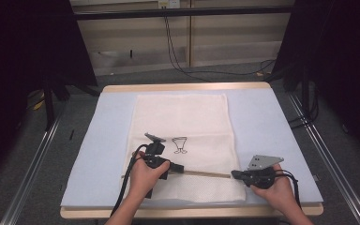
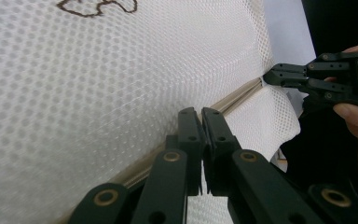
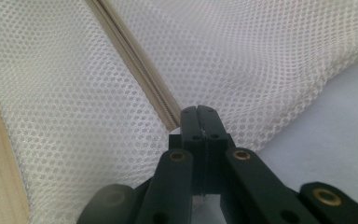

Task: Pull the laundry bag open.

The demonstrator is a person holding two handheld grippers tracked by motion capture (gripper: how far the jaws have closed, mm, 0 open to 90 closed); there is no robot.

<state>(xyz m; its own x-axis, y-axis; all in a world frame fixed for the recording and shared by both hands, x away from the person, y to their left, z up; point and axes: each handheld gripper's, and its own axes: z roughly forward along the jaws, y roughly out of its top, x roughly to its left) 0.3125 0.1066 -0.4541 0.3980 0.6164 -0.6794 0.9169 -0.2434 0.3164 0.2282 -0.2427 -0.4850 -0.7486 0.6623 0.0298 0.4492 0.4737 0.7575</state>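
Gripping the zipper line of a white mesh laundry bag (image 1: 183, 126), the left claw (image 2: 201, 114) has its jaws closed together, apparently on the zipper's slider, though the pull itself is hidden between them. Just ahead of this claw the beige zipper (image 2: 242, 93) runs on to the bag's corner, where the right claw (image 1: 236, 175) is likewise fully closed, pinching the zipper's end (image 3: 170, 119) and the mesh beside it. Behind the left claw, toward the bag's far side edge, a thin stretch of zipper extends on. Beyond both claws the bag lies flat on the pale blue tabletop (image 1: 272, 122), a small dark printed figure (image 1: 180, 145) at its middle. Judged from the slider's place, roughly a third of the zipper's run is covered; the remaining stretch to the right claw is yet to be travelled. Whether the zipper is being opened or shut cannot be told.
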